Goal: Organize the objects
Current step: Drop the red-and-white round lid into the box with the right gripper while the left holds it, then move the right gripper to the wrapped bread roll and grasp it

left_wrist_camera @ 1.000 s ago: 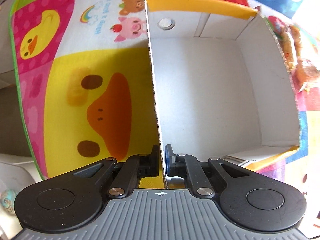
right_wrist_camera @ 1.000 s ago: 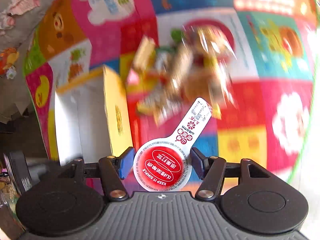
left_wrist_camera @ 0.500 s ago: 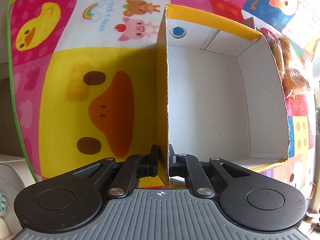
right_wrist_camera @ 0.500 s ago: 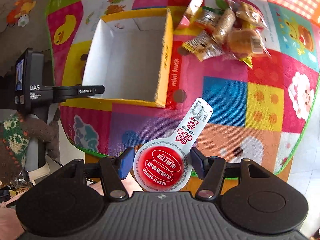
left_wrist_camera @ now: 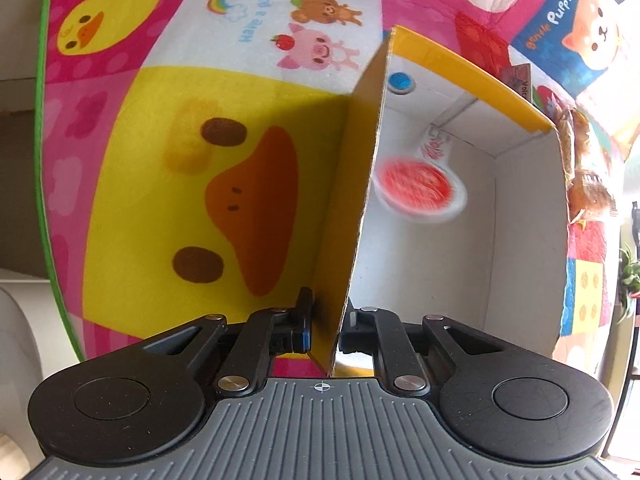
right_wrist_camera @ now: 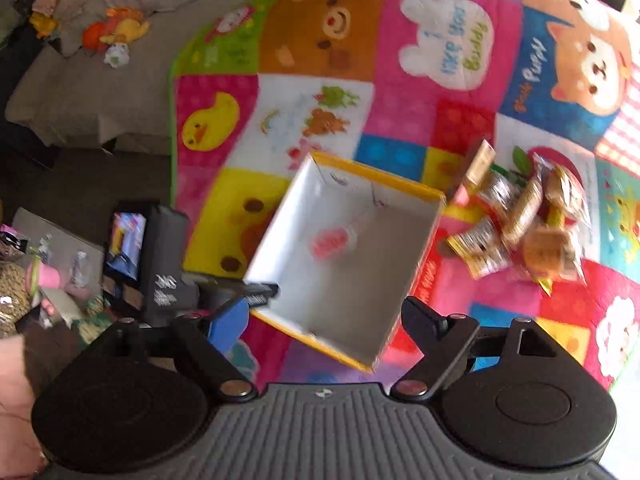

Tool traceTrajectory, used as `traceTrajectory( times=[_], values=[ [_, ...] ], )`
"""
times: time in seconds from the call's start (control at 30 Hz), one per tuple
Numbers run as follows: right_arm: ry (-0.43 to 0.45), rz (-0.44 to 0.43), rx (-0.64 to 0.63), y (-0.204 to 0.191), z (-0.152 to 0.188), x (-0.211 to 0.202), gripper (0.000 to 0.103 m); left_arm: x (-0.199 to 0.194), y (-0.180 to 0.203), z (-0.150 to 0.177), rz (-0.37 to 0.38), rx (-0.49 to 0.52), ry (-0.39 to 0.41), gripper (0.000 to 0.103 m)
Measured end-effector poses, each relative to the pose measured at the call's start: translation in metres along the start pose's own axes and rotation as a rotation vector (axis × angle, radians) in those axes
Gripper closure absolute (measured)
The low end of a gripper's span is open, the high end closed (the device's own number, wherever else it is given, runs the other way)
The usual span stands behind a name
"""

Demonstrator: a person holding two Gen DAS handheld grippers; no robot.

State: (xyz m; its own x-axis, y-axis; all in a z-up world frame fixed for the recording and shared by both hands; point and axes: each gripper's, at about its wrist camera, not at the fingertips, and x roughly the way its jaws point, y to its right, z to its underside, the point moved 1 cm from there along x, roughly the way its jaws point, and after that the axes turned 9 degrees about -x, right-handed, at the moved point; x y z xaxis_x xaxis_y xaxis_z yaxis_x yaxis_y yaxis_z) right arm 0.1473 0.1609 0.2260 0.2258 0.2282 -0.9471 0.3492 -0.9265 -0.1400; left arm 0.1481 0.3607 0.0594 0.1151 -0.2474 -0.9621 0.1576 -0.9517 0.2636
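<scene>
A yellow cardboard box [left_wrist_camera: 520,240] with a white inside stands on the play mat, also seen in the right wrist view [right_wrist_camera: 416,240]. My left gripper [left_wrist_camera: 325,330] is shut on the box's left wall. A round red-and-white jelly cup [left_wrist_camera: 418,186] lies blurred inside the box, also in the right wrist view [right_wrist_camera: 334,242]. My right gripper [right_wrist_camera: 324,320] is open and empty, held above the box's near edge. A pile of wrapped snacks [right_wrist_camera: 528,220] lies on the mat right of the box.
The colourful cartoon play mat [left_wrist_camera: 180,200] covers the surface, with its green edge [left_wrist_camera: 42,160] at the left. A grey bed with soft toys [right_wrist_camera: 100,36] is at the far left. The left gripper's body [right_wrist_camera: 164,264] shows beside the box.
My right gripper opened and let go of the jelly cup, which now is inside the box. The right gripper rose above the box. The left gripper still holds the wall.
</scene>
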Motion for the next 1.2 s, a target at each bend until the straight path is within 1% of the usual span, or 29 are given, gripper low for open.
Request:
traceTrajectory(
  times=[0.07, 0.23, 0.33, 0.5, 0.57, 0.7, 0.83, 0.9, 0.97, 1.03, 1.1, 1.13, 1.2],
  values=[
    [-0.034, 0.031, 0.027, 0.012, 0.013, 0.005, 0.019, 0.002, 0.006, 0.002, 0.006, 0.002, -0.004, 0.089],
    [-0.102, 0.121, 0.120, 0.067, 0.049, 0.016, 0.019, 0.006, 0.021, 0.005, 0.001, 0.006, 0.008, 0.089],
    [-0.106, 0.178, 0.177, 0.106, 0.062, 0.019, 0.019, 0.010, 0.029, 0.005, -0.031, -0.005, 0.009, 0.091],
    [-0.061, 0.223, 0.309, 0.177, 0.069, 0.021, 0.019, 0.011, 0.037, 0.006, -0.089, -0.007, 0.003, 0.094],
    [-0.056, 0.212, 0.333, 0.202, 0.066, 0.028, 0.019, 0.012, 0.039, 0.007, -0.112, -0.010, -0.005, 0.095],
    [-0.049, 0.129, 0.432, 0.244, 0.051, 0.047, 0.019, 0.012, 0.042, 0.015, -0.168, -0.039, 0.000, 0.094],
    [-0.031, 0.063, 0.532, 0.274, 0.027, 0.072, 0.019, 0.008, 0.045, 0.020, -0.198, -0.084, 0.011, 0.094],
    [-0.034, 0.059, 0.557, 0.284, 0.014, 0.085, 0.019, 0.004, 0.046, 0.020, -0.206, -0.098, 0.024, 0.094],
    [-0.032, 0.068, 0.552, 0.293, 0.001, 0.096, 0.019, 0.000, 0.047, 0.020, -0.210, -0.116, 0.036, 0.094],
    [-0.024, 0.101, 0.503, 0.294, -0.009, 0.101, 0.022, -0.001, 0.049, 0.022, -0.214, -0.135, 0.048, 0.094],
    [-0.017, 0.119, 0.430, 0.293, -0.016, 0.101, 0.040, -0.002, 0.049, 0.022, -0.215, -0.148, 0.052, 0.094],
    [-0.022, 0.128, 0.404, 0.292, -0.016, 0.101, 0.043, -0.001, 0.049, 0.023, -0.218, -0.150, 0.050, 0.094],
    [-0.055, 0.153, 0.377, 0.292, -0.009, 0.102, 0.043, 0.001, 0.051, 0.023, -0.228, -0.149, 0.044, 0.094]
  ],
)
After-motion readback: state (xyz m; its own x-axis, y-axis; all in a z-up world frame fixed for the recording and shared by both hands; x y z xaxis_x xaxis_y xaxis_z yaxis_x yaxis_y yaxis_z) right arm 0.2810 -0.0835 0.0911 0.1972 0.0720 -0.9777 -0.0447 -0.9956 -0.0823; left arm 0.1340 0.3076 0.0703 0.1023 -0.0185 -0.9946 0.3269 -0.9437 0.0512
